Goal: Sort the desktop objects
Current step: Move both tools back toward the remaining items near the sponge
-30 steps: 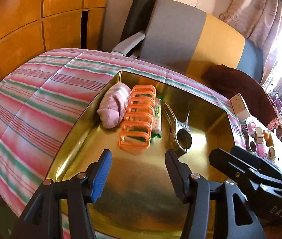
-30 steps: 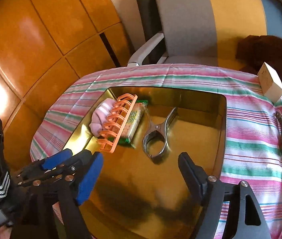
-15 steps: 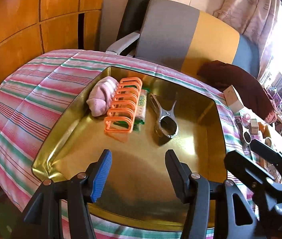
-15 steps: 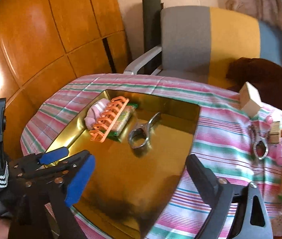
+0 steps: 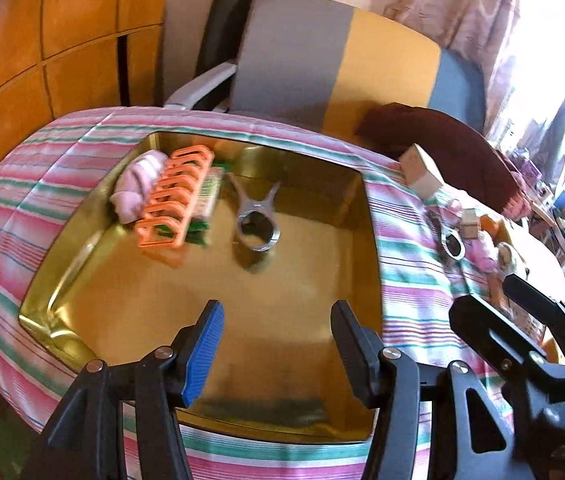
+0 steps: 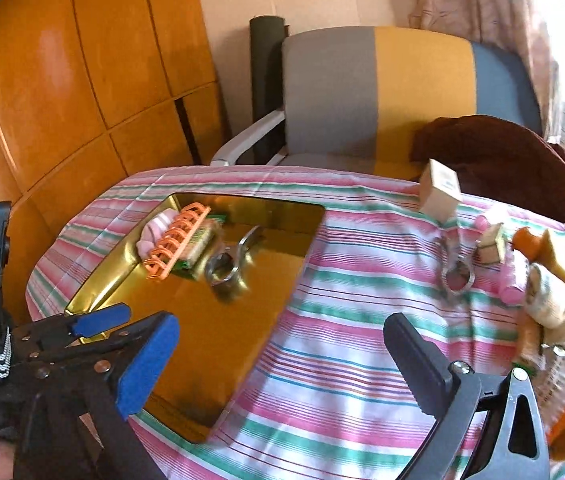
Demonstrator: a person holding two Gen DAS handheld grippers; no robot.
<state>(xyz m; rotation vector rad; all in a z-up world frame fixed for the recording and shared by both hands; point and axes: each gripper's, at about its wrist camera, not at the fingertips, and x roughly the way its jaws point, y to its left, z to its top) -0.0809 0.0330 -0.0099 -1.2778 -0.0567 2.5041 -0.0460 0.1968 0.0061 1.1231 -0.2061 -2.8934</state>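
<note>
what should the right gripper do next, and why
Probably carry on toward the metal clip lying loose on the striped cloth and lower around it. The right gripper has nothing between its opening jaws, a matching clip already lies in the gold tray, and the left gripper hangs empty over that tray.

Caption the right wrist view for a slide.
Right gripper, fingers opening and empty, above striped tablecloth between gold tray and unsorted clutter.
</note>
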